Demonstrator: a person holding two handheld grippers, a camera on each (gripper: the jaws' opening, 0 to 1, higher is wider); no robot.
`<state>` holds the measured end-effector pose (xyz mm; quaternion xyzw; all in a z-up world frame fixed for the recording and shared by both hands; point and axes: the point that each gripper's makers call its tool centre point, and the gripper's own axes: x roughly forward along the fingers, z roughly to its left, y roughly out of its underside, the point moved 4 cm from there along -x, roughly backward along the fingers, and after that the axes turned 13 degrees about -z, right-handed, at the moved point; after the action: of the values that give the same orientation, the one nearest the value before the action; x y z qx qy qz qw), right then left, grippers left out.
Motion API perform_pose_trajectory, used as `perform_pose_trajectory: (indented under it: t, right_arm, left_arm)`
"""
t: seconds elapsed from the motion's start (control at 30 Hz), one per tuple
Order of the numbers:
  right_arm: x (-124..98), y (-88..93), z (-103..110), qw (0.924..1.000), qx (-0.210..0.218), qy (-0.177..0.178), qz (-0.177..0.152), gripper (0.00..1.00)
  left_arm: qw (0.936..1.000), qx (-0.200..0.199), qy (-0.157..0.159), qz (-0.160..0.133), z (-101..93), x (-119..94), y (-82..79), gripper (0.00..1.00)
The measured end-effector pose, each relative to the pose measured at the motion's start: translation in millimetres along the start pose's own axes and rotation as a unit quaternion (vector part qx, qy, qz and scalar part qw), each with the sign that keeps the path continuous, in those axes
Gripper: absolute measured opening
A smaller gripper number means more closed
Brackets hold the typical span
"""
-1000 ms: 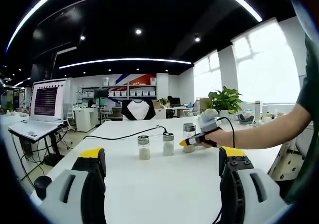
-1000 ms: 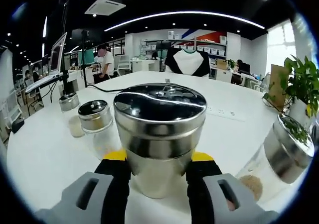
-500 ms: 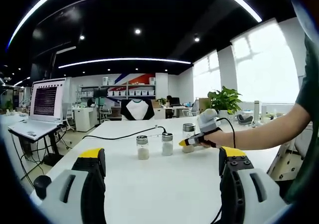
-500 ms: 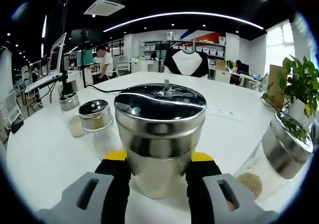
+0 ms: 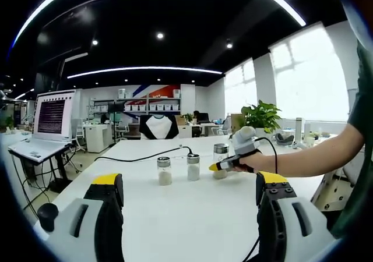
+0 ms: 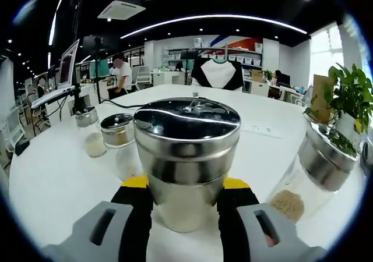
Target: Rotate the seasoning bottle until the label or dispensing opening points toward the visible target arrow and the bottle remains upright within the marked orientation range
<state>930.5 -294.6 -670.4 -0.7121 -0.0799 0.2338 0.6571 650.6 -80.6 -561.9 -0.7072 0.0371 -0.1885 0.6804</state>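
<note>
My right gripper (image 6: 186,183) is shut on a glass seasoning bottle (image 6: 186,151) with a wide steel lid, upright on the white table (image 6: 52,186). In the left gripper view that bottle (image 5: 220,158) stands at the right end of a row, with the right gripper (image 5: 226,164) on it in a person's hand. Two smaller steel-capped bottles (image 5: 165,170) (image 5: 193,167) stand to its left. My left gripper (image 5: 189,180) hangs open above the near table, well short of the row. No arrow or label is visible.
Another bottle (image 6: 312,172) with brown grains leans in at the right of the right gripper view. A black cable (image 5: 140,157) runs across the table behind the row. A laptop (image 5: 52,119) stands far left, a potted plant (image 5: 262,116) far right.
The right gripper view has shifted slightly, so the neighbouring bottles sit a little higher and nearer in it. The held bottle stays in the jaws. The left view drifted slightly.
</note>
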Motion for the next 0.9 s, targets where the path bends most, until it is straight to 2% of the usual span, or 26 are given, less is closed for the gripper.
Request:
perform_pose_trajectory:
  t: [0.7,0.9]
  right_arm:
    - [-31,8.0,18,1.0,0.002,-0.007,0.002,0.42]
    - [-38,9.8,22,0.9999,0.0,-0.012,0.008,0.42]
  left_arm:
    - [0.9999,-0.008,0.009,0.001,-7.6,3,3.4,1.0]
    - [0.9999,0.001,0.012,0.0,-9.1,5,2.3,1.0]
